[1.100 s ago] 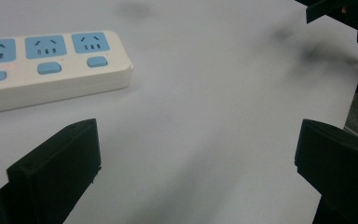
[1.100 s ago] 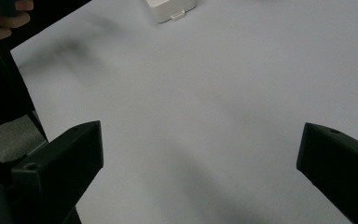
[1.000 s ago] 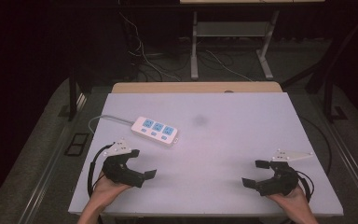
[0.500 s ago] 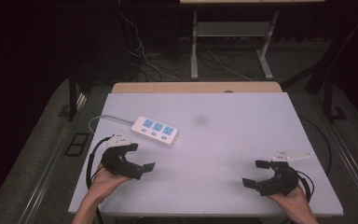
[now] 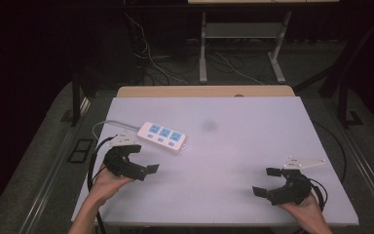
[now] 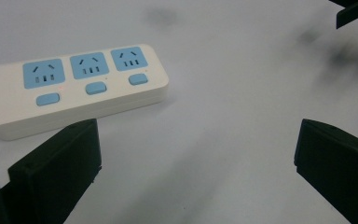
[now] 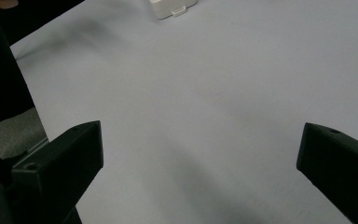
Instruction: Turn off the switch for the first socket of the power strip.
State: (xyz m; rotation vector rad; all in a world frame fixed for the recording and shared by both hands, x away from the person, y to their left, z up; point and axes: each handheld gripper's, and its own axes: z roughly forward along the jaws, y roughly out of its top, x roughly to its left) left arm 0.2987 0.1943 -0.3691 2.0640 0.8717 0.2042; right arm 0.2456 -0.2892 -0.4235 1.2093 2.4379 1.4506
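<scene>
A white power strip [image 5: 163, 136] with three blue sockets lies left of centre on the white table [image 5: 253, 131], its grey cable [image 5: 102, 126] curling off to the left. My left gripper [image 5: 141, 158] hovers just in front of the strip, open, with nothing between its jaws. In the left gripper view the power strip [image 6: 74, 86] lies up and to the left of the open gripper [image 6: 196, 172]. My right gripper [image 5: 265, 181] rests near the front right of the table, also open and holding nothing. In the right gripper view the open gripper [image 7: 200, 172] faces bare tabletop, with the strip's end [image 7: 172, 7] at the top edge.
A wooden board [image 5: 204, 91] borders the table's far edge. Behind it are metal frame legs [image 5: 203, 53] and loose cables on the floor [image 5: 160, 63]. A jaw of the other gripper [image 6: 354, 9] shows at the top right of the left gripper view.
My left gripper has moved forward and a little right, away from the front edge and closer to the power strip. The right gripper has stayed put.
</scene>
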